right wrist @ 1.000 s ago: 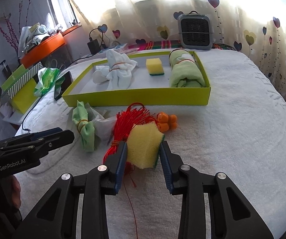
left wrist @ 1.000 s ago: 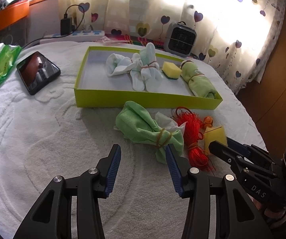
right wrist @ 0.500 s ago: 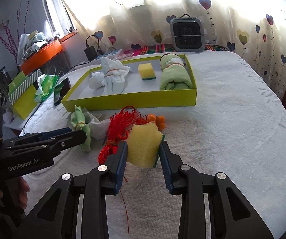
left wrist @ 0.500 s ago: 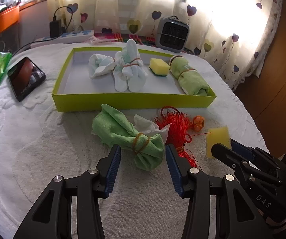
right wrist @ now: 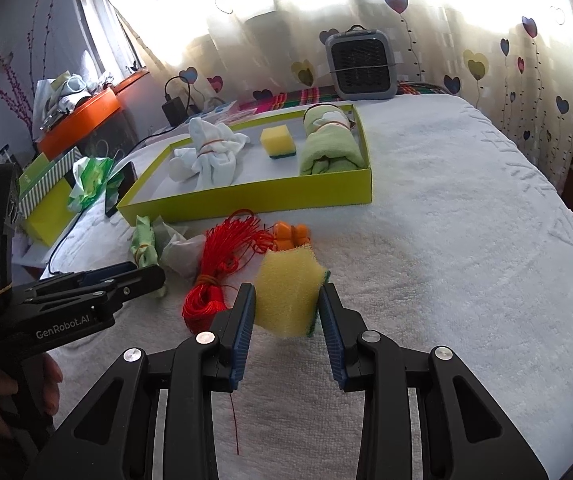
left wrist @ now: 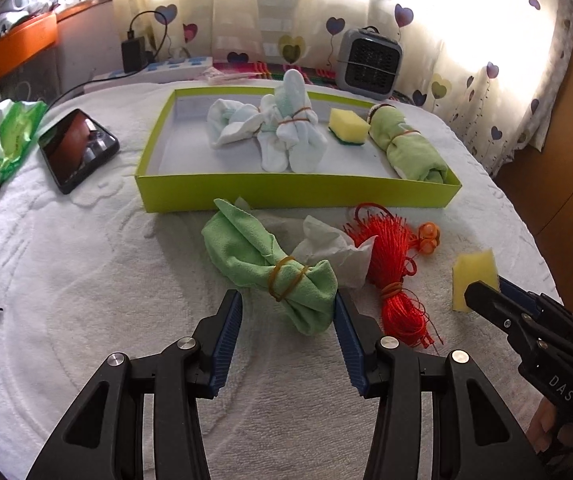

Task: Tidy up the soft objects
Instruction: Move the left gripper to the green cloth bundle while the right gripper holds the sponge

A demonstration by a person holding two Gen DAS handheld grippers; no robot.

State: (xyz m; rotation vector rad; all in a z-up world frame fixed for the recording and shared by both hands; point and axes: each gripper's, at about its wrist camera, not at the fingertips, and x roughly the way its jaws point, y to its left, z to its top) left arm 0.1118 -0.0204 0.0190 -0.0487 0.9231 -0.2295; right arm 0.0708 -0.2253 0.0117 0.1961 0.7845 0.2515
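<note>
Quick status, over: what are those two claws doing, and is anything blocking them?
Right gripper shut on yellow sponge. Left gripper open, straddling the green cloth bundle. Red cord beside it; path to green tray looks clear.

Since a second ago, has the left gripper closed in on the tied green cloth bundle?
Yes. The left gripper now has its fingertips on either side of the green cloth bundle's near end; earlier they were short of it. The bundle still lies before the yellow-green tray.

both wrist views look down, sharing the green tray point(left wrist: 294, 194).
</note>
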